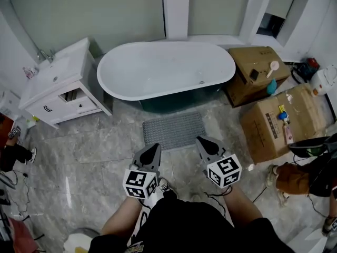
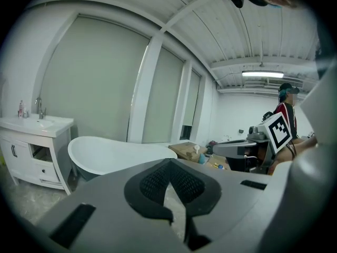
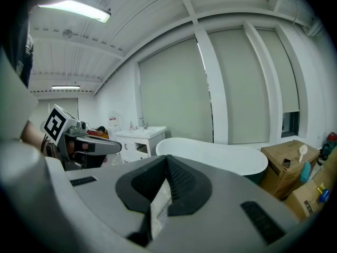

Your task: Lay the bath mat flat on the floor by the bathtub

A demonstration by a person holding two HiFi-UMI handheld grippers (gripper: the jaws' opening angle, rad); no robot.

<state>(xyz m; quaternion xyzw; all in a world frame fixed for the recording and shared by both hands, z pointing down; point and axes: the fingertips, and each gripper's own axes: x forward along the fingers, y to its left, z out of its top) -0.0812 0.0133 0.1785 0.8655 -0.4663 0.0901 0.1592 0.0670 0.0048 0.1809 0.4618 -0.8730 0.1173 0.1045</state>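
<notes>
The grey textured bath mat [image 1: 174,129] lies spread flat on the marble floor, directly in front of the white bathtub [image 1: 166,70]. Both grippers hang above the floor on the near side of the mat, close to my body and clear of it. The left gripper [image 1: 156,147] is shut with nothing in it, and its jaw tips meet in the left gripper view [image 2: 168,165]. My right gripper [image 1: 200,139] is likewise shut and empty [image 3: 167,160]. The tub shows beyond the jaws in both gripper views [image 2: 116,154] [image 3: 221,159].
A white vanity with a sink [image 1: 58,83] stands left of the tub. Two cardboard boxes [image 1: 258,70] [image 1: 279,123] with small items on top stand at the right. A person crouches at the right edge [image 1: 310,175], and another person's legs show at the left [image 1: 16,153].
</notes>
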